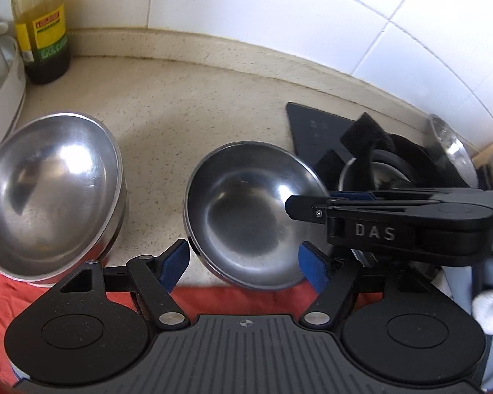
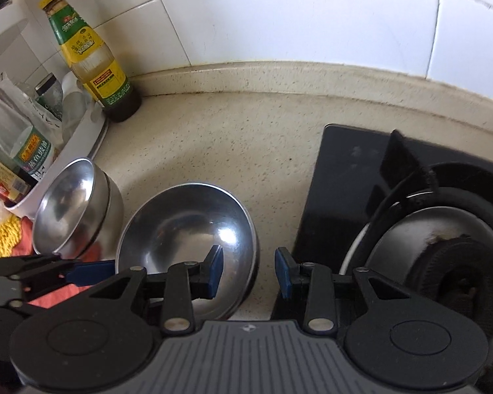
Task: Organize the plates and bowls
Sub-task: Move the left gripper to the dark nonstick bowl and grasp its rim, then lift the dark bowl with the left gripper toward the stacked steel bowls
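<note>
A shallow steel bowl (image 1: 246, 210) sits on the speckled counter, its near edge over a red cloth (image 1: 233, 298); it also shows in the right wrist view (image 2: 187, 229). A deeper steel bowl stack (image 1: 49, 193) stands to its left, also seen in the right wrist view (image 2: 75, 207). My left gripper (image 1: 243, 266) is open, its blue pads on either side of the shallow bowl's near rim. My right gripper (image 2: 249, 272) is open over the shallow bowl's right rim; from the left wrist view it reaches in from the right (image 1: 292, 207).
A black gas stove (image 2: 410, 203) with a burner and steel ring lies to the right. A sauce bottle (image 2: 95, 65) stands at the back left by the tiled wall. A white tray (image 2: 65, 151) of bottles and jars sits at far left.
</note>
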The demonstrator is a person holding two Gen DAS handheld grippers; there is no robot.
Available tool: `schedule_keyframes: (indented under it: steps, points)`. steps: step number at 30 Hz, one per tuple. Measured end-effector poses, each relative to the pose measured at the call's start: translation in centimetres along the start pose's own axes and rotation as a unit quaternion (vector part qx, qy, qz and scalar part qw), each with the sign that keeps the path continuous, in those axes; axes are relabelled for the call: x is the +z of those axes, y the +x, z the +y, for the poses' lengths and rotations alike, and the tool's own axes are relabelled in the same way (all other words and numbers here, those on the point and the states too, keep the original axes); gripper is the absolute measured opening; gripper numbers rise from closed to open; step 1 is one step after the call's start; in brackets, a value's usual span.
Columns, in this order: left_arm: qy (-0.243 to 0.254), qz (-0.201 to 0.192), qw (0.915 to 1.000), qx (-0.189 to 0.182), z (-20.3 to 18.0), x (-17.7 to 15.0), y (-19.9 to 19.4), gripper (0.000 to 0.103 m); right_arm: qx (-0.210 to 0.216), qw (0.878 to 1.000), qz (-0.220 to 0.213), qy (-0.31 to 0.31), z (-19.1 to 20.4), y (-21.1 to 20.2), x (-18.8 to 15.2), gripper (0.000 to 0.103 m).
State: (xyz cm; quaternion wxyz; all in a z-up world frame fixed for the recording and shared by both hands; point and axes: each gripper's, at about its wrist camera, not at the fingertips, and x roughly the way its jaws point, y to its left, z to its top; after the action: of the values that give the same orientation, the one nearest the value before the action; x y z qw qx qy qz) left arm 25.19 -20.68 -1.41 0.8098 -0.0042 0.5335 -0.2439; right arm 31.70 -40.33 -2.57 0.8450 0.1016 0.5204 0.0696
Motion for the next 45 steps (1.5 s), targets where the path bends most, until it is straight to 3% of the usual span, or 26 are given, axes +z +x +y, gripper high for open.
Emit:
schedule_keyframes:
  steps: [7, 25, 45]
  points:
    - [-0.001, 0.027, 0.9996, 0.011, 0.8, -0.1, 2.4, 0.056, 0.013, 1.000, 0.021, -0.012, 0.1, 1.9, 0.0, 0.023]
    - [0.032, 0.012, 0.9994, 0.007, 0.0, -0.1, 2.1, 0.058, -0.010, 1.000, -0.004, -0.025, 0.9, 0.5, 0.1, 0.022]
    - [0.049, -0.045, 0.9978, 0.008, 0.2, -0.1, -3.5, 0.063, -0.024, 0.997, -0.051, -0.047, 4.2, -4.0, 0.6, 0.022]
